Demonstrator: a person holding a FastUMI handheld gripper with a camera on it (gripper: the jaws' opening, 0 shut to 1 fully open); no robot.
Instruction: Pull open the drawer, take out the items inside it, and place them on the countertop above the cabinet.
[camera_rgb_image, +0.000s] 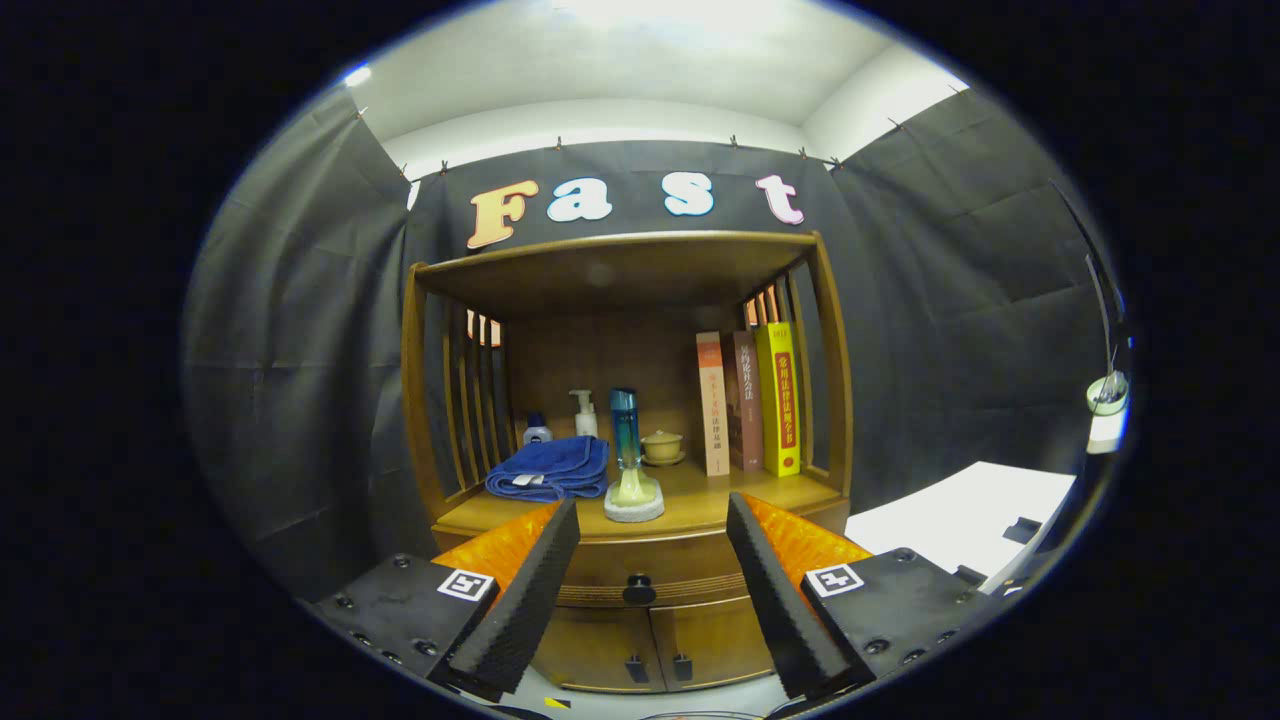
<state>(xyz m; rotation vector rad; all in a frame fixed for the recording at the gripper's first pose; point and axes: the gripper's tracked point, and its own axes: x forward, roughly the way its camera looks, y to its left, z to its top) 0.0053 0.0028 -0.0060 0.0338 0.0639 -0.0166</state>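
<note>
One wooden cabinet (640, 560) faces the gripper (652, 560), its drawer (650, 572) shut flush under the countertop (700, 505). Fingers spread apart and empty frame the small dark knob (639, 590), seemingly lined up for it. Whatever lies inside the drawer is hidden.

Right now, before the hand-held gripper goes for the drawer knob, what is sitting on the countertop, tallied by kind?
Upright books: 3
Folded blue towel: 1
Bottles, a white pump bottle, a small blue-capped one, a tall blue one: 3
Small lidded yellow-green cup: 1
Total: 8
Hand-held gripper open, drawer shut.
</note>
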